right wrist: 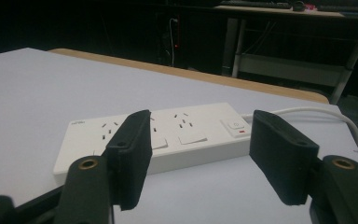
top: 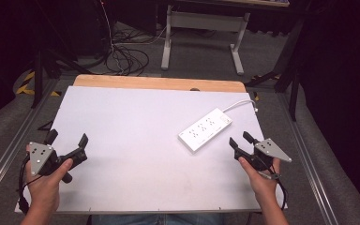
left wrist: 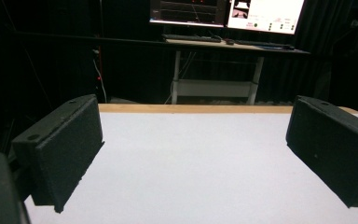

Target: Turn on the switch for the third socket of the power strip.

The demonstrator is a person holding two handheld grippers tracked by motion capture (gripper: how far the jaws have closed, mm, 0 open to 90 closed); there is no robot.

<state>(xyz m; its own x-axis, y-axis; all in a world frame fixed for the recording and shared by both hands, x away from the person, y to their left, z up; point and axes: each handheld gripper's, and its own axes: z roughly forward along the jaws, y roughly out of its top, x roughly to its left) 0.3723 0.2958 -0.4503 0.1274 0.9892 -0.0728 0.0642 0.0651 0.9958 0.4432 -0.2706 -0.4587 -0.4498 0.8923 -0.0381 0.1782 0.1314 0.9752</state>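
**Both grippers idle, power strip ahead of right one**

White table (top: 136,122) with wooden far edge, person seated at near side. White power strip (top: 205,129) lies flat, angled, on right half, its white cable (top: 239,104) trailing to far right edge. Left gripper (top: 68,140) near left edge, jaws wide apart, nothing between them. Right gripper (top: 240,139) just short of the strip, aimed at it, jaws part open, empty, not touching.

Dark room, grey floor (top: 201,51)
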